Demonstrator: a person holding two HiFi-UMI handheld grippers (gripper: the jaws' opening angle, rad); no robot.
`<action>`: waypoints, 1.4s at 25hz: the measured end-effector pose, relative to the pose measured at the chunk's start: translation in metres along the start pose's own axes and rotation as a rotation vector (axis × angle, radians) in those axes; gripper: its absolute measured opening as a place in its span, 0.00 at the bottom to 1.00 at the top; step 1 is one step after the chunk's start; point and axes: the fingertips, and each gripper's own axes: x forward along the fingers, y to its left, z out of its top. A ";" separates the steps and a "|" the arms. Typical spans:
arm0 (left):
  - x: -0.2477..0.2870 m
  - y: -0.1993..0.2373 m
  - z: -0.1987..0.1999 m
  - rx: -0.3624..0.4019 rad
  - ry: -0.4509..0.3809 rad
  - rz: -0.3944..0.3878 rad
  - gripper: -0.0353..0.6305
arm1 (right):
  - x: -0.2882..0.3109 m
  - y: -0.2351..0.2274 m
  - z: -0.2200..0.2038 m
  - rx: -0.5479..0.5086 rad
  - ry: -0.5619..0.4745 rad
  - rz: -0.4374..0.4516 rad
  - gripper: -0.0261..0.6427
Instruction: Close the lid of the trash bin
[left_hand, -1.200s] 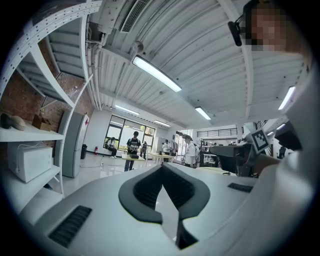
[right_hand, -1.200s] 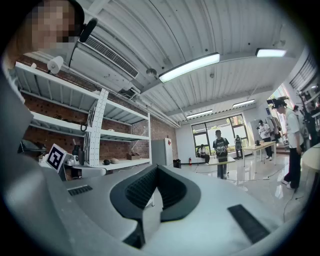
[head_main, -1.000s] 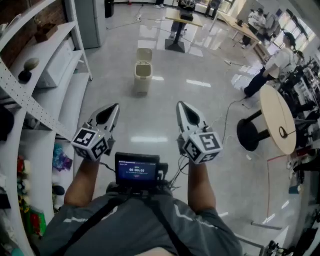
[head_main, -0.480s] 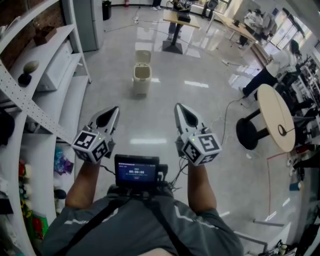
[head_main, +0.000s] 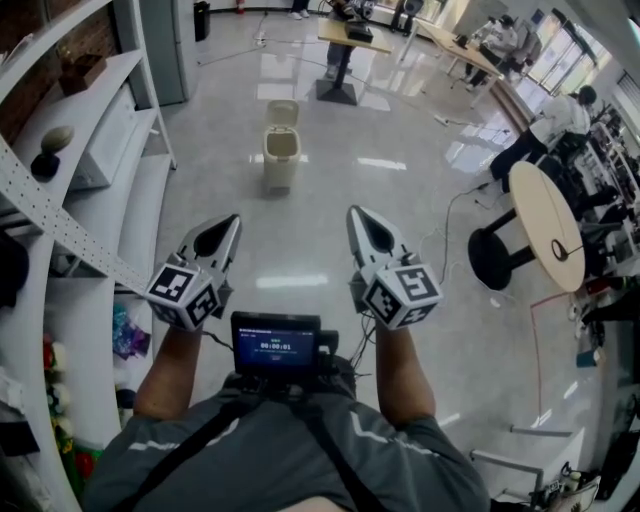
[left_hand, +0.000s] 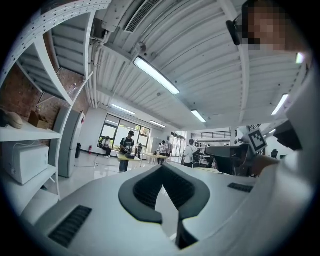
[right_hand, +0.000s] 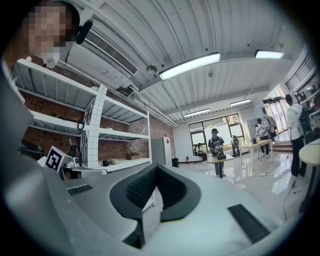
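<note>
A small beige trash bin (head_main: 281, 158) stands on the glossy floor well ahead of me, its lid (head_main: 283, 111) tipped up and open. My left gripper (head_main: 233, 221) and right gripper (head_main: 354, 213) are held side by side at chest height, far short of the bin and pointing toward it. Both are shut with nothing between the jaws. The left gripper view shows the left gripper (left_hand: 161, 167) with its tips meeting, aimed up at the ceiling, and the right gripper view shows the right gripper (right_hand: 156, 168) the same way. Neither of those two views shows the bin.
White shelving (head_main: 95, 165) with small items runs along the left. A round table (head_main: 545, 225) and a black stool (head_main: 490, 262) stand at the right, with a cable on the floor beside them. People (head_main: 545, 125) and a desk (head_main: 345, 35) are at the back.
The head view has drifted a little, so the shelving and the round table have shifted in frame. Both grippers keep the same pose and stay shut. The bin lid still stands open.
</note>
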 end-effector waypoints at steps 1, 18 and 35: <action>-0.002 0.001 0.000 0.003 0.000 -0.009 0.06 | 0.002 0.003 -0.001 0.003 0.002 0.000 0.04; 0.033 0.033 -0.015 -0.044 0.034 0.039 0.06 | 0.052 -0.023 -0.012 0.057 0.002 0.060 0.04; 0.177 0.042 0.011 0.042 0.046 0.092 0.06 | 0.123 -0.135 0.014 0.072 -0.023 0.164 0.04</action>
